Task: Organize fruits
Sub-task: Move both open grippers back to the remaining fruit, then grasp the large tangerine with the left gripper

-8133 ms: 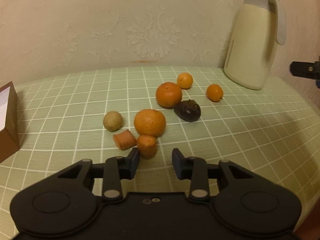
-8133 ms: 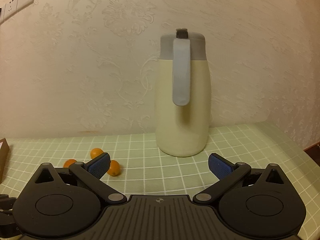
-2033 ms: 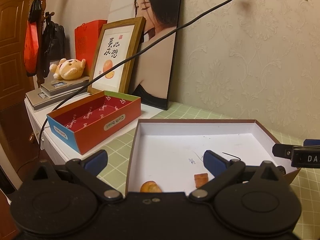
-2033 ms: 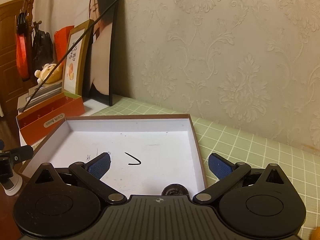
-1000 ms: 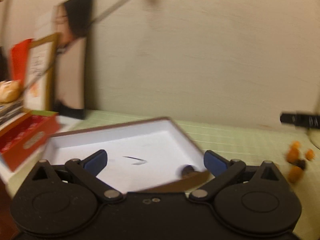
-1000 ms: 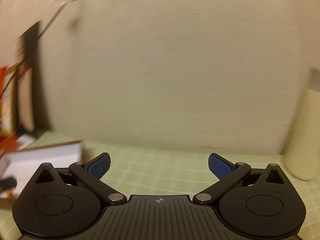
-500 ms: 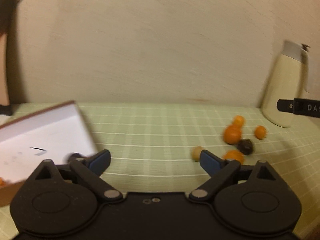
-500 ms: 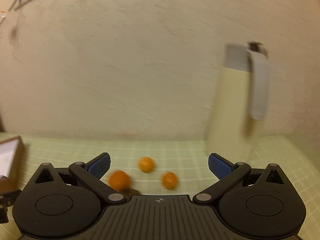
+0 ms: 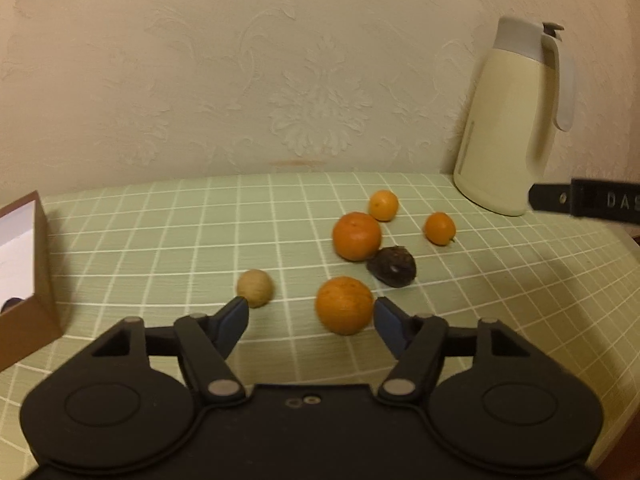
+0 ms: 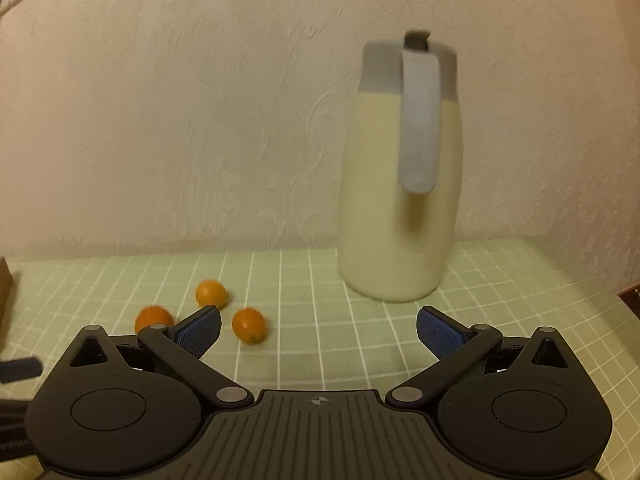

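In the left wrist view my left gripper point(image 9: 310, 318) is open and empty, low over the green checked cloth. A large orange point(image 9: 344, 305) lies just ahead between its fingertips, close to the right one. Beyond lie a second large orange point(image 9: 356, 235), a dark fruit point(image 9: 392, 267), two small oranges point(image 9: 383, 205) point(image 9: 439, 228) and a pale round fruit point(image 9: 255, 288). The brown box point(image 9: 24, 280) with white inside stands at the left edge. My right gripper point(image 10: 318, 330) is open and empty; small oranges point(image 10: 248, 325) point(image 10: 211, 293) lie ahead to its left.
A cream thermos jug point(image 9: 514, 120) with a grey lid stands at the back right against the wallpapered wall; it fills the middle of the right wrist view point(image 10: 400, 200). The table's right edge point(image 9: 628, 240) drops off near the jug.
Both grippers have swung right, away from the box, to face the fruit pile and the jug. The left gripper has come closer to the near orange. Both stay open and empty.
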Demonstrator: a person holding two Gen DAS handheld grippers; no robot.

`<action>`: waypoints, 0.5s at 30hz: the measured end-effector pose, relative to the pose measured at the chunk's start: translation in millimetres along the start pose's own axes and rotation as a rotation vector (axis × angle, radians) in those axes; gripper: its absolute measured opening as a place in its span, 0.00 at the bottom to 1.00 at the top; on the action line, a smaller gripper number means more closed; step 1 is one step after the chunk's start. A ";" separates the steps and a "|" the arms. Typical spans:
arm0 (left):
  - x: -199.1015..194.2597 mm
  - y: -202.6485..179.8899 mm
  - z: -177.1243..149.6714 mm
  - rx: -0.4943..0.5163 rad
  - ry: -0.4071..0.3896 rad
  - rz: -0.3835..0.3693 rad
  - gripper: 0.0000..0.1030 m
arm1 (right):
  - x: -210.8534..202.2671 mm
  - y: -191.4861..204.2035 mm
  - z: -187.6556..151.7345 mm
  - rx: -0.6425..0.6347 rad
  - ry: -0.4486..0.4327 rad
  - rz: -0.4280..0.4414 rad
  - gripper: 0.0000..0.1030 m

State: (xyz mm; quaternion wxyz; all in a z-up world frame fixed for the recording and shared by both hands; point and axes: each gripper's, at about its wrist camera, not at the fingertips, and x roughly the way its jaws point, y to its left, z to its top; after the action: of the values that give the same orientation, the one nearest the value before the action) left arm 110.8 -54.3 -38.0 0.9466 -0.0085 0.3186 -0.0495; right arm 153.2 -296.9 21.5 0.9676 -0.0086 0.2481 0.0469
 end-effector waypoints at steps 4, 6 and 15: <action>5.6 -6.7 3.1 0.001 0.008 -0.012 0.51 | 1.5 -1.7 -2.4 -0.007 0.006 0.009 1.00; 9.6 -9.5 3.9 0.002 0.012 -0.014 0.50 | -0.1 -3.8 -4.6 0.000 0.008 0.011 1.00; 26.9 -17.7 4.7 0.016 0.047 -0.027 0.37 | 5.2 -19.6 -7.8 0.019 0.024 0.005 1.00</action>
State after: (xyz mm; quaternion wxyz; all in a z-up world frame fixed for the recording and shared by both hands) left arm 133.3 -74.6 -49.6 0.9382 -0.0040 0.3400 -0.0652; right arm 155.8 -316.3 12.0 0.9645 0.0004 0.2600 0.0468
